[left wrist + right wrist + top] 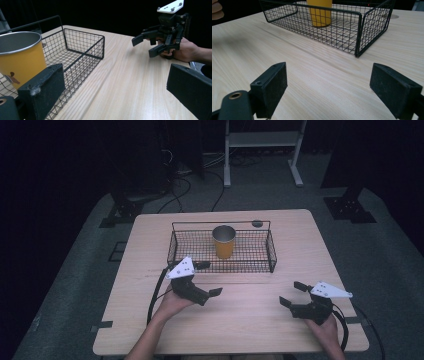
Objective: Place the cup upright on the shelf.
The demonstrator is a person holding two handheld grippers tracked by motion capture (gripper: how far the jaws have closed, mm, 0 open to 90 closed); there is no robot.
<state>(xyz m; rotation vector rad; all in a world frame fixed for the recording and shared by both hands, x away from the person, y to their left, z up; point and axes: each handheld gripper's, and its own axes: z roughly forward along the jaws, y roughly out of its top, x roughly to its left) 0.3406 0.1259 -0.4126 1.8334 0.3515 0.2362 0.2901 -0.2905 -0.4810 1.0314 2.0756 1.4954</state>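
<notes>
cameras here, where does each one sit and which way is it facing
High view: above the person's side, looking forward and down at the table; both forearms, the left claw and the right claw show.
Left gripper view: on the left claw, looking across the table toward the right claw; its own open jaws show.
Right gripper view: on the right claw, low, facing the basket; its own open jaws show.
Shared: all three show the yellow cup standing in the wire basket.

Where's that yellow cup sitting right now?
In the high view the yellow cup stands upright inside the black wire basket, near its middle, on the table's far half, beyond the left gripper.
</notes>
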